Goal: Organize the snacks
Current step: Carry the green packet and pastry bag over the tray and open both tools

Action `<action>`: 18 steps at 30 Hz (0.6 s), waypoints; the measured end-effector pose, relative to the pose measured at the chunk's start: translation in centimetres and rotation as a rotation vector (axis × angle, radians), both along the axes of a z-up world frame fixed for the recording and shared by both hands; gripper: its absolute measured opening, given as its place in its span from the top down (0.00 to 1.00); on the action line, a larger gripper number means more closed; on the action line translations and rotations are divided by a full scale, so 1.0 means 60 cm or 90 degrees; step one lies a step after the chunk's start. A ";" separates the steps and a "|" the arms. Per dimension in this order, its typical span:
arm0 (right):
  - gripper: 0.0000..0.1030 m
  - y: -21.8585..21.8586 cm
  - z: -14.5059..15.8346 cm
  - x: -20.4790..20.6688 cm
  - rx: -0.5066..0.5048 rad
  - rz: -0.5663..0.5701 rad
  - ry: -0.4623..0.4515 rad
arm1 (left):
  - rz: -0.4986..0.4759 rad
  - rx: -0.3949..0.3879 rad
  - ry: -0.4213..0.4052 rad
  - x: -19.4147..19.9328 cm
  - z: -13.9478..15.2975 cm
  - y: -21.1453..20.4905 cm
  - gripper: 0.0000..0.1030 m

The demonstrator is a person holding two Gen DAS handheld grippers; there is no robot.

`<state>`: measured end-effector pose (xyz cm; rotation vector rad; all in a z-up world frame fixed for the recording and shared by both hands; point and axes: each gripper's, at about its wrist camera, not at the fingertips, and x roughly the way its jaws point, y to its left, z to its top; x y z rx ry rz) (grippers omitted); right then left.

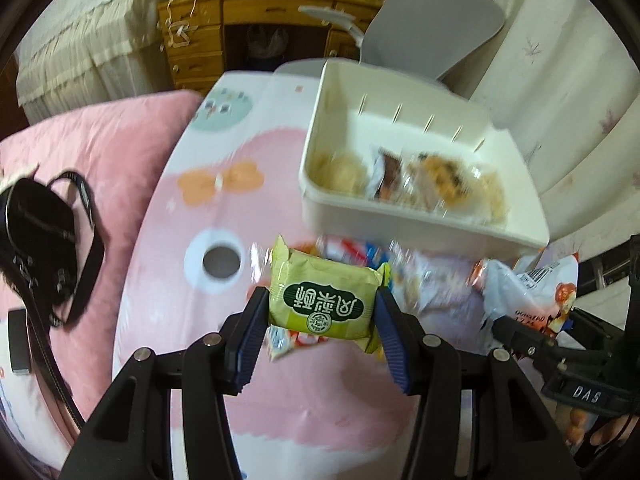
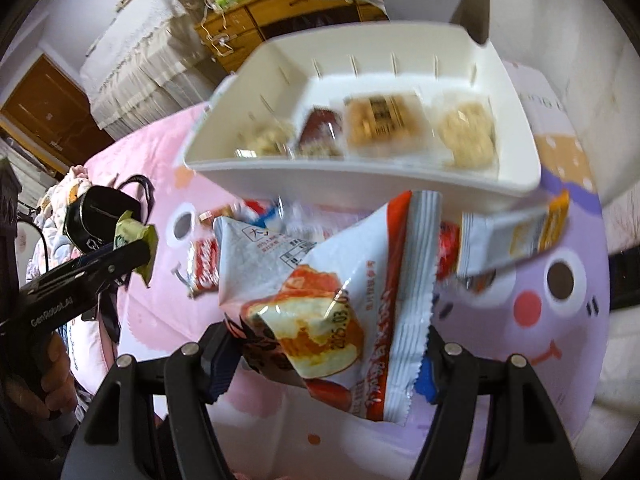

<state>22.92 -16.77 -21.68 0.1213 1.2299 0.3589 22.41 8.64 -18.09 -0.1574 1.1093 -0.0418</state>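
Observation:
My left gripper (image 1: 322, 312) is shut on a green snack packet (image 1: 320, 300), its blue pads pressing both sides, lifted above the cartoon-print table (image 1: 192, 208). My right gripper (image 2: 328, 356) is shut on a white and orange chip bag (image 2: 332, 304), also held above the table. The white bin (image 1: 400, 216) stands beyond both, with several wrapped pastries (image 2: 380, 124) lying in it. A heap of loose snack packets (image 2: 256, 220) lies on the table in front of the bin. In the right wrist view the left gripper (image 2: 132, 252) shows at the left, green packet (image 2: 136, 236) in it.
A black bag (image 1: 44, 232) with a strap lies on pink bedding (image 1: 112, 140) to the left of the table. A grey chair (image 1: 436, 28) and a wooden desk (image 1: 208, 36) stand behind the bin. A small dark device (image 1: 19, 340) rests near the bag.

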 end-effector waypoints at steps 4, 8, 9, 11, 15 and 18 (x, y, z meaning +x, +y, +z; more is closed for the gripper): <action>0.32 0.000 0.024 0.024 0.002 0.007 -0.032 | -0.011 0.005 -0.021 0.036 0.025 -0.015 0.50; 0.32 -0.011 0.044 0.047 -0.002 0.008 -0.065 | -0.021 0.010 -0.033 0.071 0.041 -0.034 0.50; 0.32 -0.013 0.048 0.054 -0.002 0.007 -0.071 | -0.023 0.010 -0.036 0.082 0.044 -0.040 0.50; 0.32 -0.022 0.055 0.066 0.000 0.000 -0.080 | -0.026 0.011 -0.038 0.100 0.046 -0.050 0.50; 0.32 -0.043 0.064 0.093 -0.002 -0.019 -0.098 | -0.037 0.016 -0.041 0.137 0.048 -0.073 0.50; 0.32 -0.058 0.067 0.110 -0.004 -0.033 -0.111 | -0.045 0.015 -0.044 0.166 0.047 -0.090 0.50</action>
